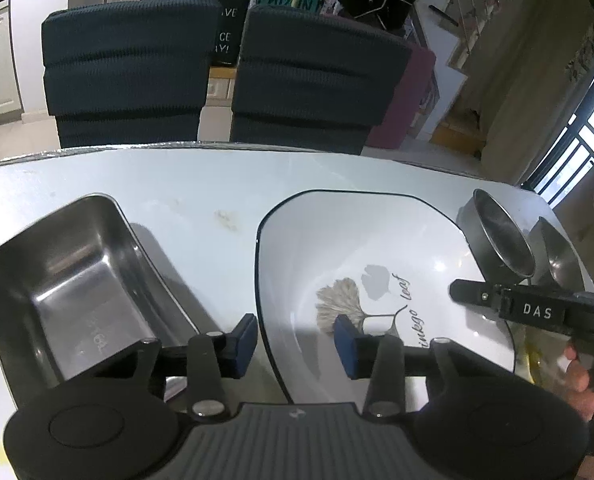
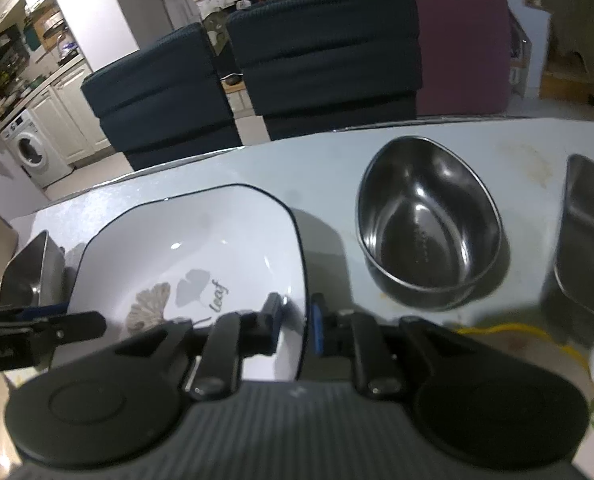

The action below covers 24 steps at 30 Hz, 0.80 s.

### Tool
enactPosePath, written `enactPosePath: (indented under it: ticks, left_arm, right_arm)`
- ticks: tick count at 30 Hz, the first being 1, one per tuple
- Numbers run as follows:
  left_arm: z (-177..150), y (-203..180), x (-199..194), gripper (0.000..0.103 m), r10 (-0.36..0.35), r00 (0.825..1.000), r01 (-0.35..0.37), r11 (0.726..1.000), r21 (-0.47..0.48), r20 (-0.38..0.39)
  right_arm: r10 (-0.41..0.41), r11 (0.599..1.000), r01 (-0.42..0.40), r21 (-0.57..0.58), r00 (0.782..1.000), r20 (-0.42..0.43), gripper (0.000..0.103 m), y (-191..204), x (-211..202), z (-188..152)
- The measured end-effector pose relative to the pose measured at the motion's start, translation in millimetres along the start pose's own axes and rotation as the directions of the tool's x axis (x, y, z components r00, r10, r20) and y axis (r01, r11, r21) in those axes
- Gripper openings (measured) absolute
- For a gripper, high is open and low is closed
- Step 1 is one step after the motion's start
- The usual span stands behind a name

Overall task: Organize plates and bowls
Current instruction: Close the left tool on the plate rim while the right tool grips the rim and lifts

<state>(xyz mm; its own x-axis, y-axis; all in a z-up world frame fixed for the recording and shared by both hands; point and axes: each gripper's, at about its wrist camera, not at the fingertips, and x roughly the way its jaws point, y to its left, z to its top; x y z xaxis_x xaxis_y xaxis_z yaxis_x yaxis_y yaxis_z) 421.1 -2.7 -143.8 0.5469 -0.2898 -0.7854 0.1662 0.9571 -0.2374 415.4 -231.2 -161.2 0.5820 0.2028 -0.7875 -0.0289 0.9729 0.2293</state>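
The pale table [image 1: 201, 184] carries everything, with two dark padded chairs [image 1: 129, 76] pushed up at its far edge. The biggest dish is the white square plate [image 1: 337, 248] with a black rim line and a leaf print, lying flat near the front edge. Left of it in the left wrist view stands a rectangular steel tray [image 1: 69, 276]. On the other side sits a round steel bowl [image 2: 429, 236], with a second rectangular steel dish [image 2: 589, 248] just beyond it.

The right gripper [image 2: 297, 322] straddles the plate's right edge, one pad over the plate's face and one outside. The gap is narrow, yet whether the pads actually pinch the rim I cannot tell — the edge there is blurred. The left gripper [image 1: 295, 342] straddles the opposite edge with clear daylight either side of the rim, so it is released and holds nothing.

The step in hand looks like a two-sided lift of the plate. To do it well, both pairs of pads should seat squarely over the rim before any lift, clamping evenly — a glazed edge will slide out of a shallow bite. The plate should then rise level and clear the steel bowl nearby.
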Motion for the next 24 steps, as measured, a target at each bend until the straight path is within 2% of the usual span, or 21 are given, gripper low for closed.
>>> enactPosePath:
  ticks: [4,8,11,16,24]
  left_arm:
    - [1,-1,2,0.036,0.016,1.000,-0.016,1.000,0.013,-0.003]
    - [1,-11,7,0.036,0.051,0.999,-0.049,0.995,0.084,-0.017]
    - [1,-14,10,0.036,0.063,0.998,-0.061,0.993,0.102,-0.019]
    - [-2,-18,14,0.028,0.105,0.994,-0.102,0.983,0.154,-0.014]
    - [-2,-14,12,0.022,0.104,0.995,-0.103,0.986,0.134,-0.001]
  right_arm:
    - [0.015,1.000,-0.015,-0.023,1.000,-0.006,0.019,-1,3,0]
    - [0.017,0.999,-0.019,-0.047,0.999,-0.031,0.024,2,7,2]
    - [0.011,0.995,-0.014,-0.103,0.999,-0.031,0.029,8,8,-1]
    - [-0.002,0.994,-0.001,-0.112,1.000,-0.020,0.027,9,6,-1]
    - [-0.030,0.991,0.030,-0.132,1.000,-0.002,0.024,14,0,-6]
